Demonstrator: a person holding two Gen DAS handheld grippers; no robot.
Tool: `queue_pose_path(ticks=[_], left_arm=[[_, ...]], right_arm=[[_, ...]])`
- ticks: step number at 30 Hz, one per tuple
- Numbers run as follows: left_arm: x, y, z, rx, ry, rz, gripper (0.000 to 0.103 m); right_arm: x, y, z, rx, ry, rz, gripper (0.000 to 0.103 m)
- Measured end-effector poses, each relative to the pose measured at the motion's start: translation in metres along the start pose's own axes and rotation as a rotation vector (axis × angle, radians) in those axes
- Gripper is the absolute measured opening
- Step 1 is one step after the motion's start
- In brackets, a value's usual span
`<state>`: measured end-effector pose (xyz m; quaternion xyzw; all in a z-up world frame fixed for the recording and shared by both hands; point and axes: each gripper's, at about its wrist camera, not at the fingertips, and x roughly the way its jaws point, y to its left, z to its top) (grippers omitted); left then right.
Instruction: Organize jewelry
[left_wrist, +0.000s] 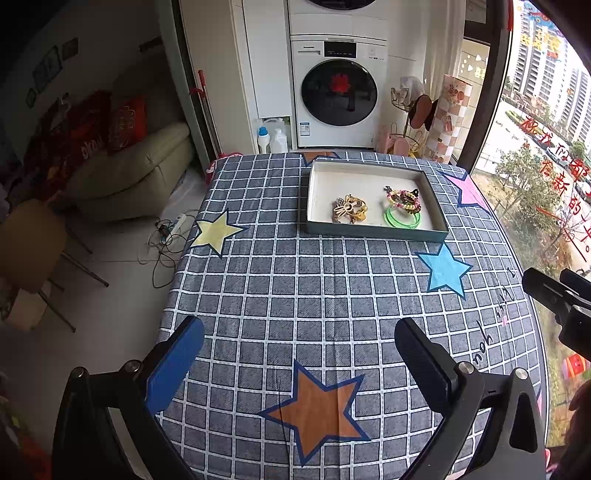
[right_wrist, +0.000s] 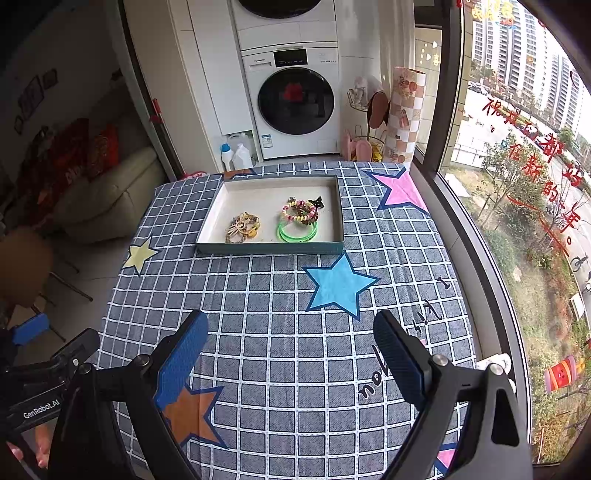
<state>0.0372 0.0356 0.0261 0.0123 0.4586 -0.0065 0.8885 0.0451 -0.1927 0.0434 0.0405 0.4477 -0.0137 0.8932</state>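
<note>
A shallow grey-blue tray (left_wrist: 373, 233) with a white floor sits at the far side of the table; it also shows in the right wrist view (right_wrist: 273, 248). Inside lie a gold jewelry pile (left_wrist: 349, 209) (right_wrist: 242, 227), green bangles (left_wrist: 402, 218) (right_wrist: 297, 231) and a beaded bracelet cluster with a dark clip (left_wrist: 403, 199) (right_wrist: 301, 211). My left gripper (left_wrist: 299, 338) is open and empty, held above the near table. My right gripper (right_wrist: 291, 330) is open and empty, also well short of the tray. The right gripper's body shows at the left view's right edge (left_wrist: 561, 302).
The table wears a grey checked cloth with stars: orange (left_wrist: 317, 406), blue (right_wrist: 340, 284), yellow (left_wrist: 216, 230), pink (right_wrist: 400, 190). A washing machine (right_wrist: 295, 101), bottles (right_wrist: 236, 155) and a rack stand beyond. A window runs along the right; sofa and chair stand left.
</note>
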Motion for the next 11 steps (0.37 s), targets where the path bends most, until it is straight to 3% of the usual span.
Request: queue_pose_path(ticks=[11], left_arm=[[-0.0014, -0.0041, -0.0013, 0.022, -0.005, -0.008, 0.103]], right_arm=[[-0.0001, 0.0003, -0.0006, 0.001, 0.001, 0.0, 0.093]])
